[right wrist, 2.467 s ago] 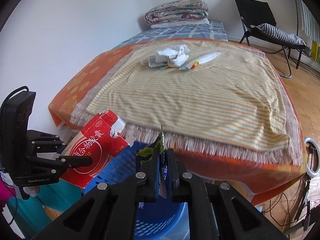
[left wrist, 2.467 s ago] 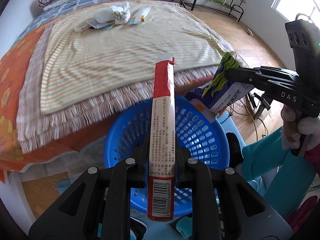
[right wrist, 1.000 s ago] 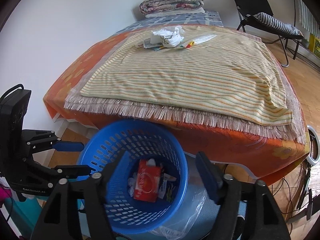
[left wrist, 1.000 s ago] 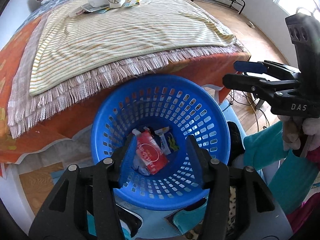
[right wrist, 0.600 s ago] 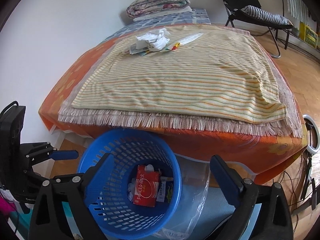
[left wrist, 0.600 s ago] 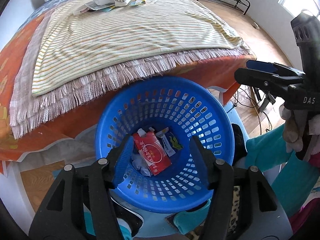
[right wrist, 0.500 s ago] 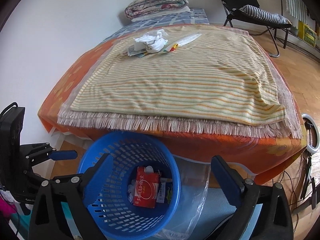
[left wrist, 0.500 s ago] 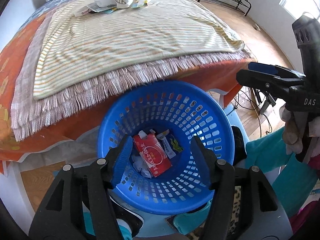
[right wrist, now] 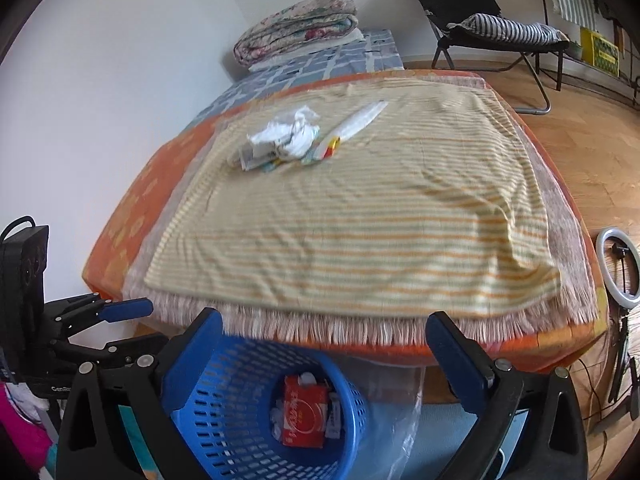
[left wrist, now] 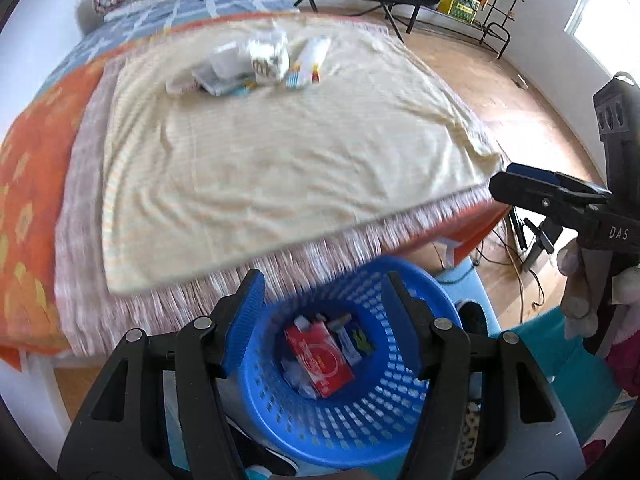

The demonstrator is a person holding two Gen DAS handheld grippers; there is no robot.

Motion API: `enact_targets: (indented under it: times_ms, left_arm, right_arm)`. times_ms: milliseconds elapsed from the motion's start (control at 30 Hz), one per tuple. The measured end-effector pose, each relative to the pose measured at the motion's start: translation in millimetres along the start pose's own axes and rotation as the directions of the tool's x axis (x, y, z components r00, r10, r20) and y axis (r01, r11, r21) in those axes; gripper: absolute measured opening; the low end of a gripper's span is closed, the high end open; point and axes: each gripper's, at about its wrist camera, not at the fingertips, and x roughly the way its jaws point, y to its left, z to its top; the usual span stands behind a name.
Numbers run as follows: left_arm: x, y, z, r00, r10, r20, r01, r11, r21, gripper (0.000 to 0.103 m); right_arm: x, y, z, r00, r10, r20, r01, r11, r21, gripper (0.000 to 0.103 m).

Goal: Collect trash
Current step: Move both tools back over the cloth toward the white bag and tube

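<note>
Hovering over the blue basket (left wrist: 352, 424), both tools are standing wide and carrying nothing.

Left tool (left wrist: 322, 312) and right tool (right wrist: 326, 350) are gaping above the basket, which is sitting on the floor at the near edge of the bed (right wrist: 132, 208). Red carton (right wrist: 302, 414) and small wrappers are lying inside the basket. Remaining trash pile (right wrist: 286, 140), crumpled white paper and packets, is lying on the striped blanket (right wrist: 360, 216) at the far left of the bed.

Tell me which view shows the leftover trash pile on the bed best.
The right wrist view: the trash pile is sharper there, showing crumpled white tissue and a long wrapper distinctly. The left wrist view shows the same pile smeared by motion blur.
</note>
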Motion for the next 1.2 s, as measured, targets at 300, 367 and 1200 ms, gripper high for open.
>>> enact_targets:
  times_ms: [300, 367, 1200]
  left_arm:
    - [-1, 13, 53, 0.997, 0.011, 0.074, -0.011, 1.0, -0.005, 0.062]
    - [2, 16, 67, 0.996, 0.017, 0.088, -0.016, 1.0, -0.003, 0.062]
    - [76, 79, 192, 0.985, 0.029, 0.168, -0.006, 0.991, -0.131, 0.057]
  right_arm:
    - [8, -1, 48, 0.999, 0.017, 0.032, -0.017, 1.0, 0.003, 0.102]
    - [11, -3, 62, 0.999, 0.022, 0.042, -0.022, 1.0, 0.011, 0.102]
    - [136, -54, 197, 0.999, 0.048, 0.006, -0.048, 0.966, 0.253, 0.081]
